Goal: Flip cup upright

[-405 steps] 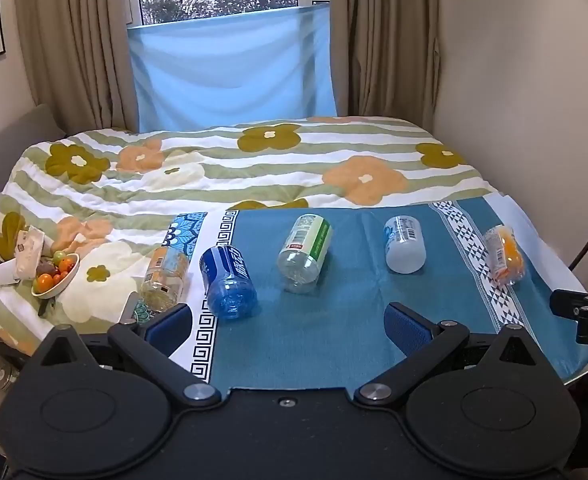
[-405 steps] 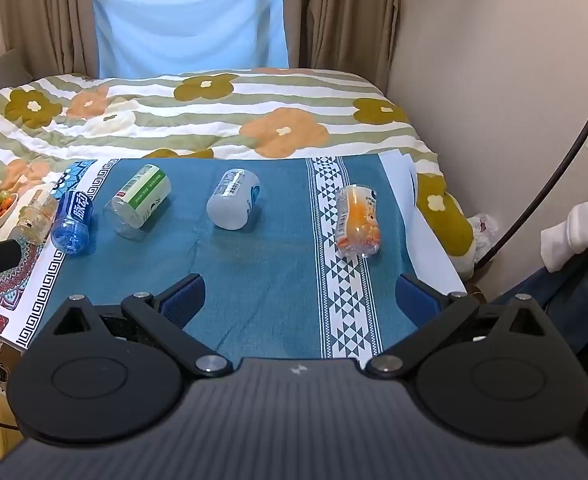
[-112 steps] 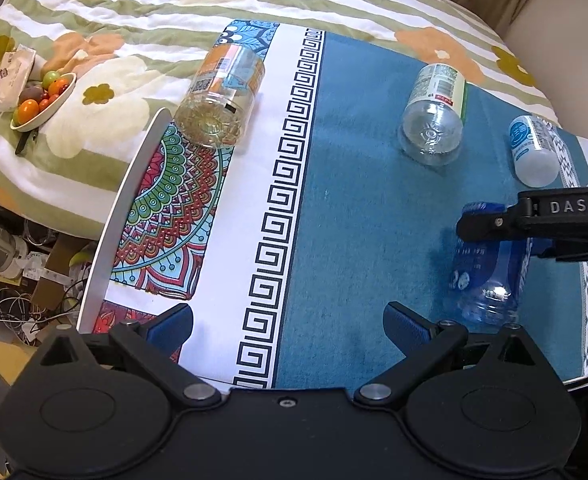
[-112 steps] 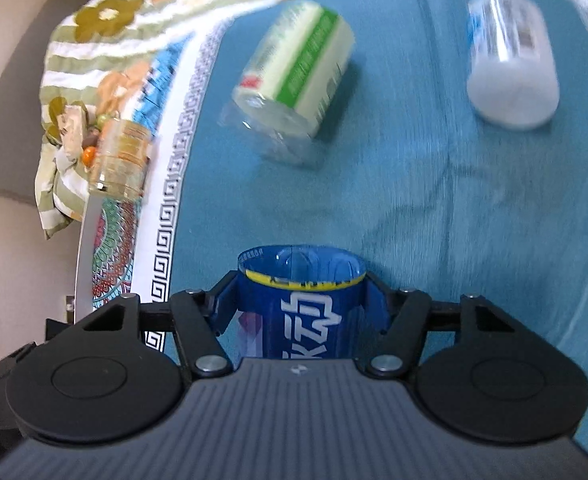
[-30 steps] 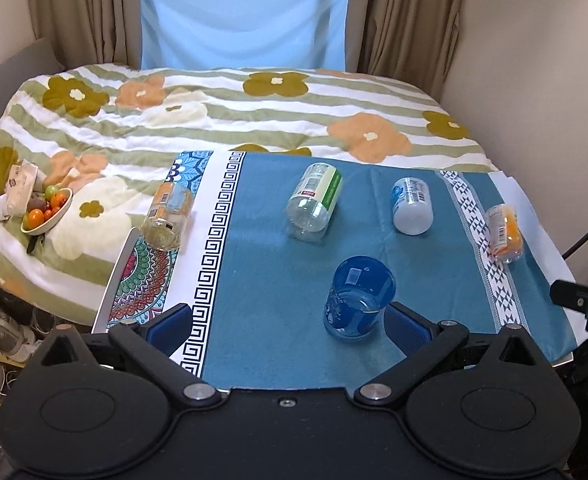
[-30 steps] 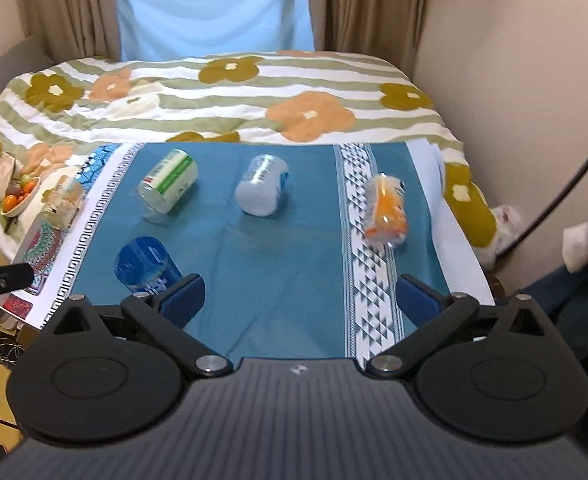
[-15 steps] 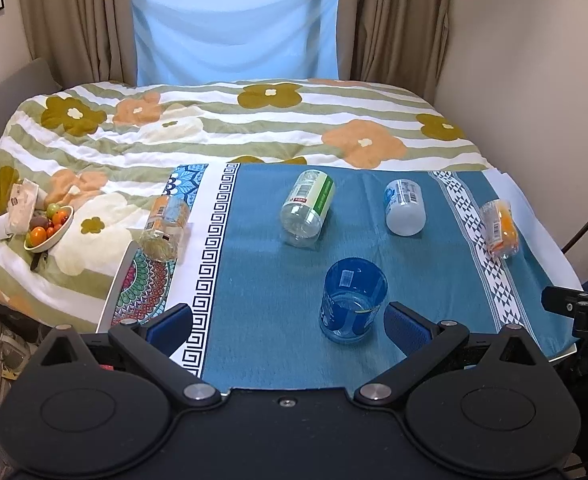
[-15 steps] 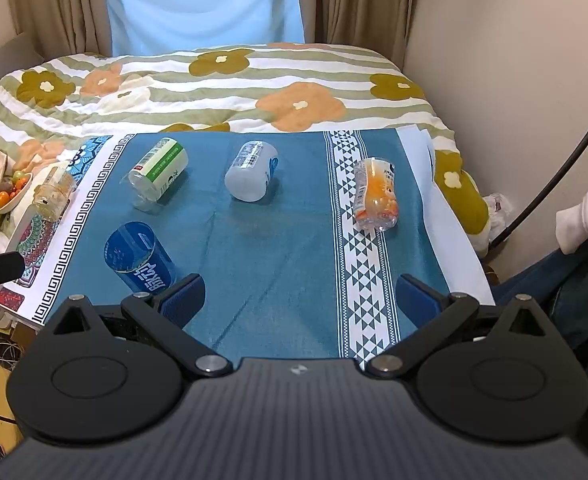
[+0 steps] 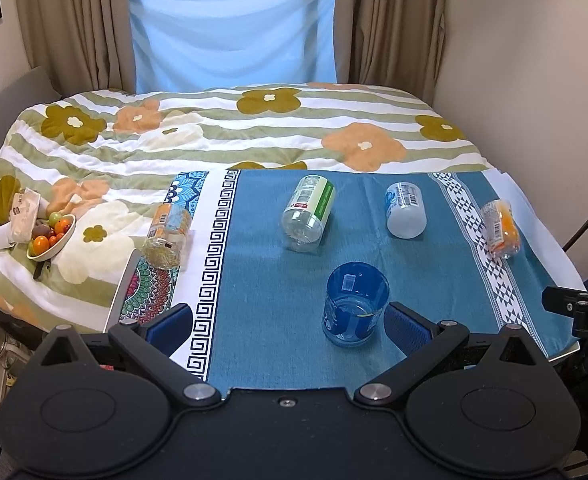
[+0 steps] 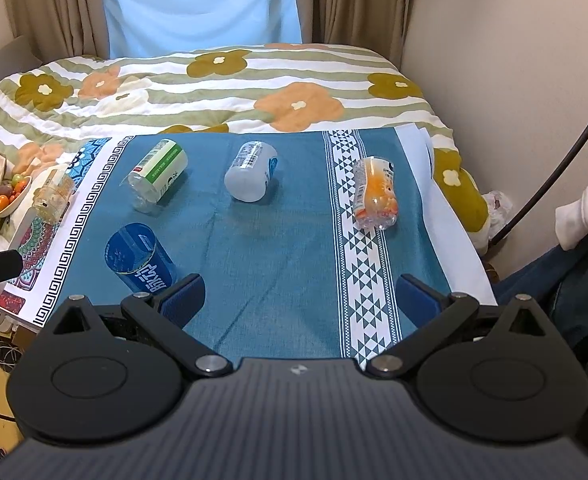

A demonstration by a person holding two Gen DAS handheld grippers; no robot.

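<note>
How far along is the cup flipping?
Done: blue cup stands upright on the teal cloth. In hand: nothing; left gripper and right gripper have jaws open. Left: green-label cup, white cup, orange cup and amber cup lie on their sides.

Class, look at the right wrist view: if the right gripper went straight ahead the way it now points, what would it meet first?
Probably only the blue tablecloth: the right gripper is open and no cup lies between its fingers. The blue cup stands left of that line, the white cup farther ahead and slightly left; depth is uncertain.
</note>
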